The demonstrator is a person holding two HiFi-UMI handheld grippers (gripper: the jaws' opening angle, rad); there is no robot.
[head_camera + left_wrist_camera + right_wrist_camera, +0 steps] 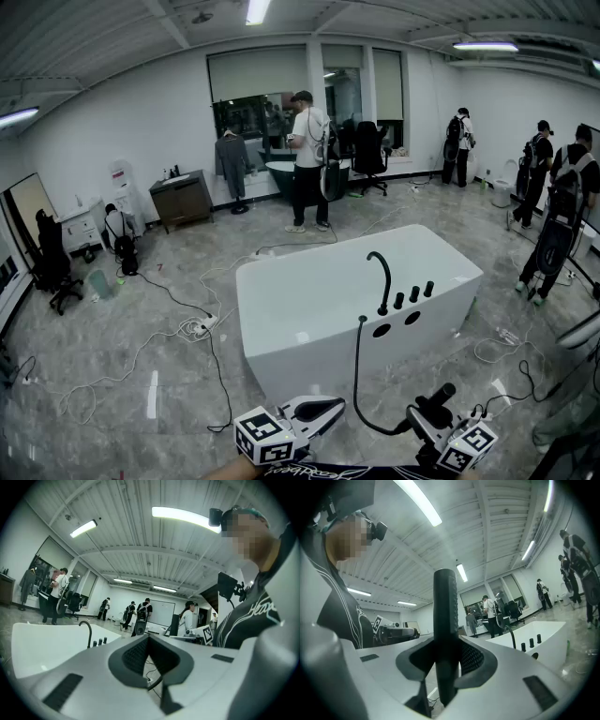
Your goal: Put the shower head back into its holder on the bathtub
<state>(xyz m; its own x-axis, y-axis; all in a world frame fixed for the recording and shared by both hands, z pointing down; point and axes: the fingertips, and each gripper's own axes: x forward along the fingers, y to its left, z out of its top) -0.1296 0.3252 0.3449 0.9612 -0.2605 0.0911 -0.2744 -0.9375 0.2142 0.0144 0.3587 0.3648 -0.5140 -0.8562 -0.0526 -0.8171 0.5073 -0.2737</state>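
Note:
A white bathtub (309, 281) stands mid-room with a black curved faucet (382, 277), three black knobs (413, 295) and two round holes (382, 330) on its near deck. A black hose (357, 375) drops from the deck down to the black shower head (434, 397). My right gripper (422, 417) is shut on it, in front of the tub's near side. In the right gripper view the shower head (445, 634) stands upright between the jaws, with the bathtub (543, 632) beyond. My left gripper (328, 409) is shut and empty, left of the right one; the left gripper view shows its closed jaws and the faucet (87, 630).
Cables and a power strip (199, 326) trail across the grey floor left of the tub. Several people stand at the back and right; one (307, 159) is beside a dark tub. A cabinet (182, 199) and an office chair (52, 262) are on the left.

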